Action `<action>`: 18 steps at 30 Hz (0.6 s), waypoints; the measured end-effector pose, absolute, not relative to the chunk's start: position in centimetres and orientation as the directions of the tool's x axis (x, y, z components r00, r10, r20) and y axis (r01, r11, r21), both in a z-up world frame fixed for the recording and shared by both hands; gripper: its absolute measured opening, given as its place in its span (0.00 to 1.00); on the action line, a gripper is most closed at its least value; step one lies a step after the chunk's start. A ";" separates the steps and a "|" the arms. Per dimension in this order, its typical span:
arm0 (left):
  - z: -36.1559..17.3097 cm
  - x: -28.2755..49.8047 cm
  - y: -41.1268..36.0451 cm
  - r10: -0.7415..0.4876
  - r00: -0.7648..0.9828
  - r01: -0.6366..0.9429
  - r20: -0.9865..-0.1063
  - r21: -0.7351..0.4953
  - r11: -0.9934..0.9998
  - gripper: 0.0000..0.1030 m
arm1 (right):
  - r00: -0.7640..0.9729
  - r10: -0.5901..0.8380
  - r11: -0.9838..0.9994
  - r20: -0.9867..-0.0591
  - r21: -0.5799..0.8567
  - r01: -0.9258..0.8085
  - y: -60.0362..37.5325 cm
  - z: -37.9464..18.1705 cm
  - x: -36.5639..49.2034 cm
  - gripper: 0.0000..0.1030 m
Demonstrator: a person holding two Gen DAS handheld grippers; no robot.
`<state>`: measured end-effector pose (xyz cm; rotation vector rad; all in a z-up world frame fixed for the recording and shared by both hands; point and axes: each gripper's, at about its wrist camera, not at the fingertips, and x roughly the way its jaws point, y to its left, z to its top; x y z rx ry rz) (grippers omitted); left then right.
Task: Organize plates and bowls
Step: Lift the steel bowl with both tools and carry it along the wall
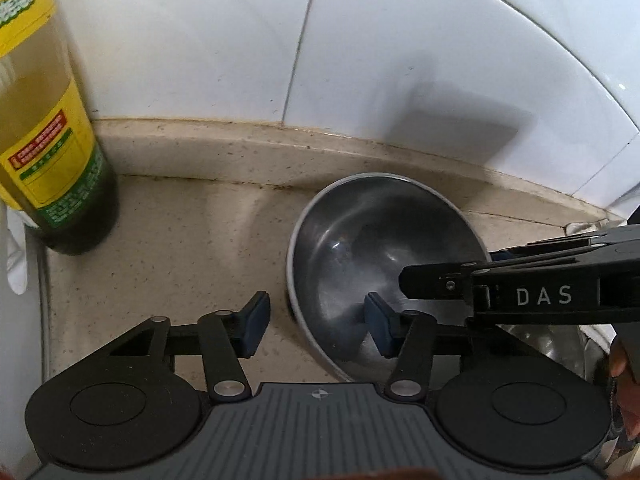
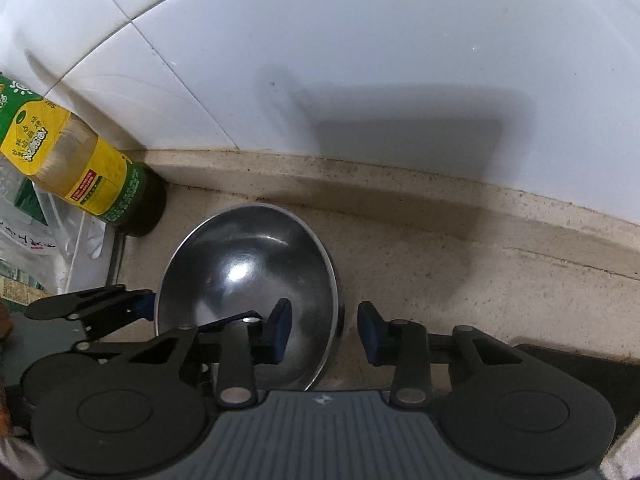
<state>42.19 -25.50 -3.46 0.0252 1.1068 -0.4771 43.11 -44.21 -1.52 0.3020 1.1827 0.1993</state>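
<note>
Steel bowl (image 1: 380, 264) on countertop (image 1: 180, 264): left gripper (image 1: 316, 324) and right gripper (image 2: 324, 332) each straddle opposite rims, jaws open, not yet pinching.

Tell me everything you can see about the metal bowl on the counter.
The metal bowl is round, shiny, steel-looking, empty, with a thin pale rim. It sits upright on the speckled beige counter near the tiled wall. Each hand-held gripper straddles its rim, one finger inside and one outside, on opposite sides; whether the pads already press cannot be told.
</note>
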 end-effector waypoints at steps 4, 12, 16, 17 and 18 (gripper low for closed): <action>-3.1 41.9 -25.8 -0.358 0.363 0.407 -0.861 -0.199 0.892 0.48 | 0.370 0.321 0.938 -0.872 0.347 0.002 -44.1 -1.4 43.2 0.24; -2.6 41.8 -25.1 -0.361 0.371 0.392 -0.855 -0.208 0.896 0.46 | 0.375 0.332 0.934 -0.865 0.357 -0.004 -43.7 -1.1 42.9 0.19; -2.0 41.9 -25.2 -0.365 0.387 0.398 -0.847 -0.203 0.894 0.46 | 0.386 0.338 0.933 -0.858 0.358 -0.022 -43.3 -0.3 42.7 0.19; -1.8 41.8 -25.2 -0.365 0.391 0.400 -0.845 -0.201 0.894 0.47 | 0.386 0.337 0.934 -0.859 0.357 -0.022 -43.2 -0.3 42.6 0.19; -1.6 41.7 -25.1 -0.366 0.395 0.399 -0.843 -0.201 0.894 0.47 | 0.385 0.337 0.934 -0.859 0.357 -0.021 -43.1 -0.2 42.6 0.19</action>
